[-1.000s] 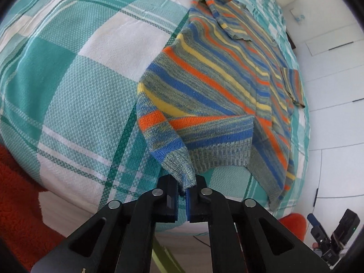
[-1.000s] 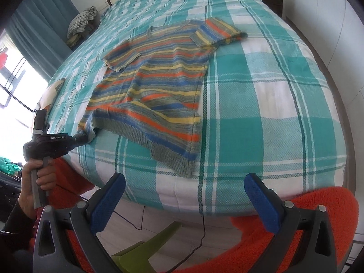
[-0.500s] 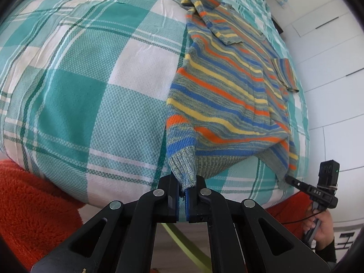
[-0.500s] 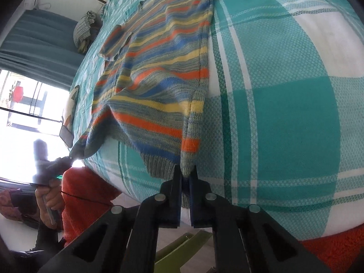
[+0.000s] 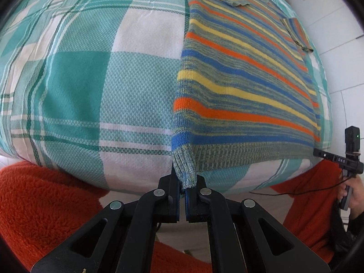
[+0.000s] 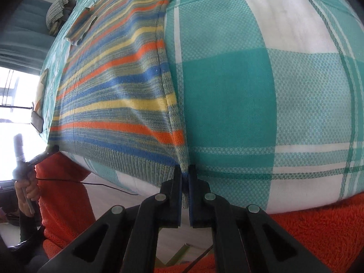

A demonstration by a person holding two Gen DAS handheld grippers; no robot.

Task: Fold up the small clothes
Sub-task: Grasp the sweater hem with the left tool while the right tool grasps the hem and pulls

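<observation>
R gripper (image 6: 185, 193) has dropped & clamped the sweater (image 6: 118, 86) hem corner; L gripper (image 5: 183, 193) clenched on the other; sweater's length runs straight away from both

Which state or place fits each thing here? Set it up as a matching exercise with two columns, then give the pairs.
Things:
1. left gripper
2. right gripper
3. sweater
4. bedspread

States or places:
A. teal and white plaid, under the knit
B. striped, lying flat with its ribbed hem at the near bed edge
C. shut on the hem corner with bare plaid to its left in its own view
D. shut on the hem corner with bare plaid to its right in its own view

Pairs: 1-C, 2-D, 3-B, 4-A
</observation>
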